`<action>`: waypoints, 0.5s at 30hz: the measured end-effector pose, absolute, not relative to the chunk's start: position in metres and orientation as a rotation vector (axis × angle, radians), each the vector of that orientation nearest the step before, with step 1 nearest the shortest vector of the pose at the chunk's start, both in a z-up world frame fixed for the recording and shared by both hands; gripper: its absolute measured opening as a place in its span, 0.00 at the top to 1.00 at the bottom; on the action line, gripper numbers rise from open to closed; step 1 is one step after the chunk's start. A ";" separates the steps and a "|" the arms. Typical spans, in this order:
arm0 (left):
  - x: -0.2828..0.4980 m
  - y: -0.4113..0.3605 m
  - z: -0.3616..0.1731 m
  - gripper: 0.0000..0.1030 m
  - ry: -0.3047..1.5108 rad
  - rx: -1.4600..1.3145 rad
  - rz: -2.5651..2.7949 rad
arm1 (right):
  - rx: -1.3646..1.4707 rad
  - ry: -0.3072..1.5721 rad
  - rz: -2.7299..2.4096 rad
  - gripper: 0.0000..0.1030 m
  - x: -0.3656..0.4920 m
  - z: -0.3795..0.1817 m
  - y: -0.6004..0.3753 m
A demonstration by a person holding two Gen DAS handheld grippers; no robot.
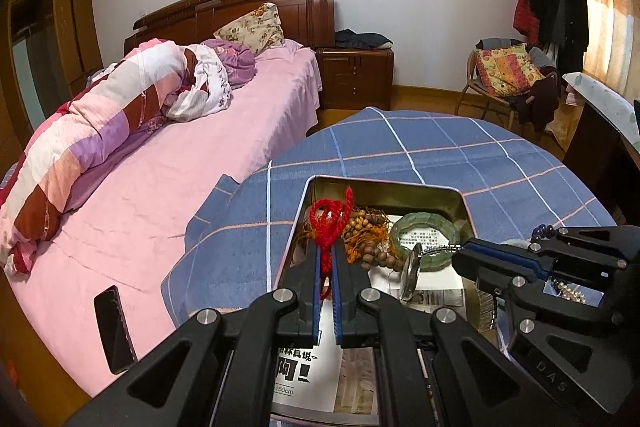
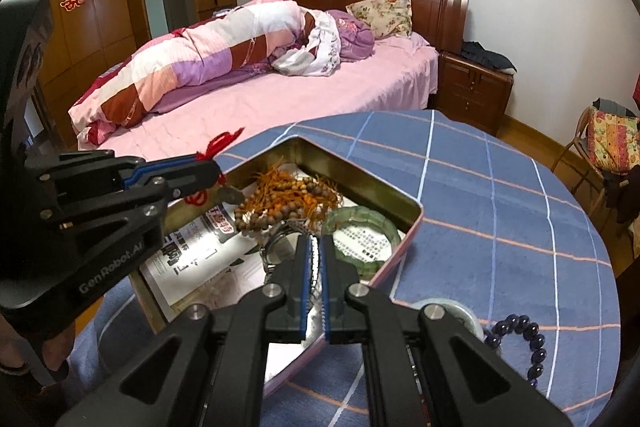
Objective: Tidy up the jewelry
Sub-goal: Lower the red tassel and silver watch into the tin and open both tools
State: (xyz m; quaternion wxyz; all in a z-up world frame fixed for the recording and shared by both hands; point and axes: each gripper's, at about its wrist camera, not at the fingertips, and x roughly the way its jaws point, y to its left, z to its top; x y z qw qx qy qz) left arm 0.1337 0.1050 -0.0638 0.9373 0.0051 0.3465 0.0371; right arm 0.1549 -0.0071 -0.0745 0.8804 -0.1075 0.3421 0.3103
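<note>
An open metal tin [image 1: 400, 187] [image 2: 360, 183], lined with newspaper, sits on the blue checked table. My left gripper [image 1: 327, 251] [image 2: 219, 173] is shut on a red cord necklace [image 1: 330, 223] [image 2: 218, 143] and holds it over the tin's left side. My right gripper [image 2: 315, 245] [image 1: 460, 259] is shut on a silver wristwatch [image 1: 412, 273] [image 2: 276, 251] by its metal band, inside the tin. In the tin lie wooden beads with orange tassels [image 1: 368, 231] [image 2: 288, 197] and a green jade bangle [image 1: 426, 231] [image 2: 362, 241].
A dark blue bead bracelet [image 2: 524, 343] and a pale jade ring [image 2: 452, 311] lie on the cloth [image 1: 460, 147] right of the tin. A pink bed [image 1: 160, 187] with a phone [image 1: 114, 329] stands to the left. A nightstand [image 1: 356, 77] and a chair [image 1: 508, 75] stand behind.
</note>
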 end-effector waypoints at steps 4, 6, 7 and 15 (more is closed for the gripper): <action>0.137 0.105 -0.069 0.97 0.720 0.012 0.078 | -0.217 0.727 0.642 0.94 0.158 -0.078 -0.007; 0.137 0.106 -0.071 0.97 0.725 0.013 0.080 | -0.218 0.732 0.638 0.94 0.159 -0.080 -0.008; 0.138 0.106 -0.072 0.97 0.729 0.015 0.081 | -0.218 0.736 0.637 0.94 0.159 -0.081 -0.007; 0.141 0.110 -0.082 0.96 0.759 0.014 0.087 | -0.229 0.749 0.631 0.94 0.161 -0.089 -0.007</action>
